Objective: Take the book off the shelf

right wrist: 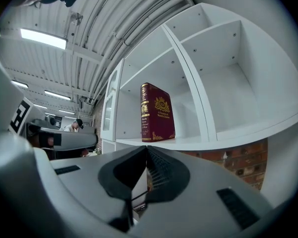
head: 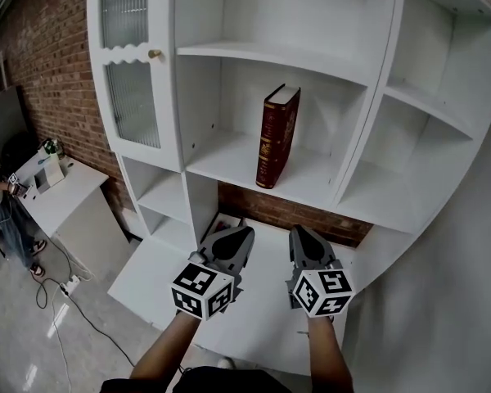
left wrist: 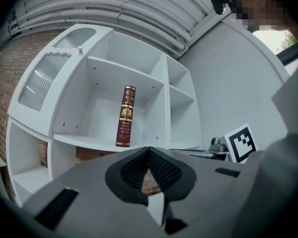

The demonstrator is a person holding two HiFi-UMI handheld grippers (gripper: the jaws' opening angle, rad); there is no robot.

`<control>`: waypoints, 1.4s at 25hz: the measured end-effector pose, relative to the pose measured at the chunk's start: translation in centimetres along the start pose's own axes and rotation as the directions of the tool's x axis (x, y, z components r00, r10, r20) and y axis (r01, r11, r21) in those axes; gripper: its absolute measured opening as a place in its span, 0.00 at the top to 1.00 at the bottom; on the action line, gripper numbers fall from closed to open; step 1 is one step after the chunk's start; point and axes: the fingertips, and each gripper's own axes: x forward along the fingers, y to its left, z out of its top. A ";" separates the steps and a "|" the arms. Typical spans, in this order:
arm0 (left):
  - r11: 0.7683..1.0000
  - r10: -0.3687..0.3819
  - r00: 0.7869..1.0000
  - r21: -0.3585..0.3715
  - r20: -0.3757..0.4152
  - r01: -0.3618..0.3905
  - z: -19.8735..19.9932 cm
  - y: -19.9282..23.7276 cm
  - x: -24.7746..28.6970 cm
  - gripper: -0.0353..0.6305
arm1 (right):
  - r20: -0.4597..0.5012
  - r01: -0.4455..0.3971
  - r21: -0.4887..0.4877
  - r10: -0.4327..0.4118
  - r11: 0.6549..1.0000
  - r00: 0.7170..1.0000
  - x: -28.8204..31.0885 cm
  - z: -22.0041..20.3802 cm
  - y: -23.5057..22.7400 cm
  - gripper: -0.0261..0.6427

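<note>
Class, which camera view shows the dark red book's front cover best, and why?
The right gripper view: the book stands angled, showing spine and gold-crested cover. The left gripper view shows only its spine; the head view, its spine and top edge.

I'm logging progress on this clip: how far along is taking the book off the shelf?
Nothing looks done: the dark red book stands upright on the white shelf, untouched. In hand: nothing; the left gripper and right gripper are shut and empty, lower than that shelf. Left to do: reaching, gripping and lifting the book out.
</note>
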 end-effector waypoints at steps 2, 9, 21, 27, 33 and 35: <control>1.000 -0.015 1.000 -0.003 0.002 0.015 0.1 0.7 0.2 0.94 | 0.005 0.018 0.001 -0.018 1.000 1.000 0.6 0.1 0.0 0.93; 0.998 -0.055 0.998 -0.025 0.001 0.055 0.1 2.0 0.8 0.94 | -0.002 0.086 0.001 -0.086 0.996 0.996 1.0 -0.1 -0.3 0.93; 0.999 -0.046 0.999 -0.022 0.019 0.046 1.0 1.6 2.9 0.94 | -0.004 0.088 -0.015 -0.088 0.996 0.996 0.6 0.4 -1.8 0.93; 0.999 0.009 0.999 -0.038 0.040 -0.008 2.2 2.1 4.3 0.94 | -0.002 0.060 -0.022 -0.060 0.998 0.998 0.7 1.2 -2.7 0.93; 0.995 0.074 0.996 -0.073 0.058 -0.070 3.3 3.1 5.6 0.94 | -0.002 0.031 -0.023 -0.031 0.999 1.000 0.7 1.3 -3.4 0.93; 0.993 0.096 0.994 -0.076 0.057 -0.092 3.5 3.6 6.1 0.93 | -0.006 0.022 -0.024 -0.022 0.999 1.000 0.8 1.1 -3.6 0.93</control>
